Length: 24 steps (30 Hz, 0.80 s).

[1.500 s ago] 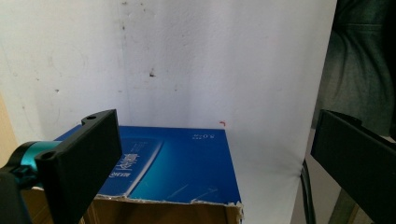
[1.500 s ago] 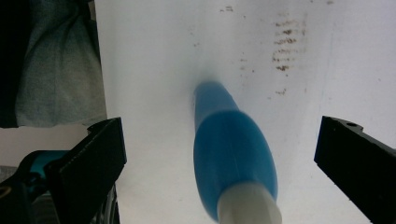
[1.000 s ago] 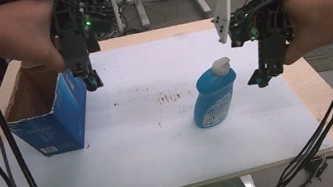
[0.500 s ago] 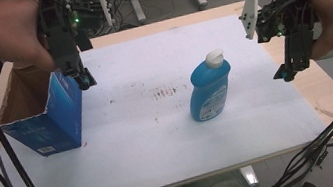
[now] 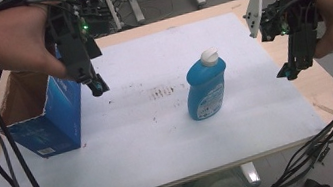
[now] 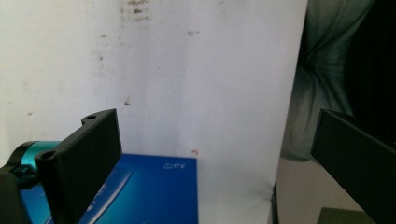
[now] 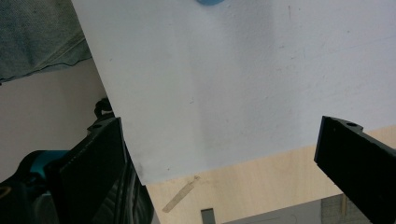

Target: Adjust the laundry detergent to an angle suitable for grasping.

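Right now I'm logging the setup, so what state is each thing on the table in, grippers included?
blue box: upright on the white sheet, top torn open.
blue bottle: upright, white cap on, touched by nothing.
left gripper: open, empty, beside the box's top edge.
right gripper: open, empty, over the table's right edge, apart from the bottle.

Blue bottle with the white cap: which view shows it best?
The high view: the blue bottle stands upright and whole on the white sheet, between the two grippers. The right gripper view catches a blue sliver of it at the top edge. The left gripper view looks at the blue box instead.
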Available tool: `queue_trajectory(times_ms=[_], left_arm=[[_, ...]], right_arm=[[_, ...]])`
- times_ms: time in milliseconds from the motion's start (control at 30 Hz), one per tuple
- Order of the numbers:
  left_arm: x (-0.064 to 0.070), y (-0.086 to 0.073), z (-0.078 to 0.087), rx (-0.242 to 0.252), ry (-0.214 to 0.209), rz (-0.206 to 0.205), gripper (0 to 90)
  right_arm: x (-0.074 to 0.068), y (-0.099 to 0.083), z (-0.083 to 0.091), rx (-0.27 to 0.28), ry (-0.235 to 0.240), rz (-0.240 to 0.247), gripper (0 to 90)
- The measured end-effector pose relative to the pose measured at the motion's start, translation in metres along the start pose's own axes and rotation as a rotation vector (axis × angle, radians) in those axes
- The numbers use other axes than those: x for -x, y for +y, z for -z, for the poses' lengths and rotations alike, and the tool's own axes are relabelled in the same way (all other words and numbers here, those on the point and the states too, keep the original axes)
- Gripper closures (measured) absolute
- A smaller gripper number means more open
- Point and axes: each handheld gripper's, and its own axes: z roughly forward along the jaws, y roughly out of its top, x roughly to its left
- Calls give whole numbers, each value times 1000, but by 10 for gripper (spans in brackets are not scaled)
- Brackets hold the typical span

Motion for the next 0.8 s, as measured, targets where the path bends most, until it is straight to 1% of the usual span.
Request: queue_trajectory(times_ms=[33, 133, 167, 267, 333, 400, 500, 600, 667, 700, 733, 800], left_arm=[[0, 1, -1, 6, -1, 3, 17], [2, 5, -6, 36, -10, 22, 17], [3, 6, -8, 47, -9, 23, 17], [8, 11, -15, 46, -12, 19, 17], [10, 15, -18, 58, -6, 20, 17], [12, 20, -22, 71, -7, 34, 17], [12, 26, -31, 84, -8, 41, 17], [12, 31, -38, 104, -14, 64, 17], [12, 34, -42, 124, -14, 76, 17], [12, 36, -43, 128, -15, 75, 17], [13, 38, -44, 139, -11, 82, 17], [15, 41, -45, 156, -6, 85, 17]], right_arm=[[-1, -1, 0, -1, 1, -7, 12], [-1, -3, -2, 4, 0, -4, 12], [-1, -3, -2, 5, 1, -14, 12], [-1, -4, -4, 11, 3, -12, 12], [-1, -4, -5, 10, 4, -10, 12], [-1, -5, -6, 11, 3, -12, 12], [-1, -5, -8, 6, 7, -17, 12], [-1, -7, -9, 3, 13, -18, 12], [0, -8, -10, 3, 13, -12, 12], [-1, -8, -10, 5, 13, -16, 12], [-1, -8, -10, 2, 12, -21, 12], [-1, -9, -10, 5, 14, -19, 12]])
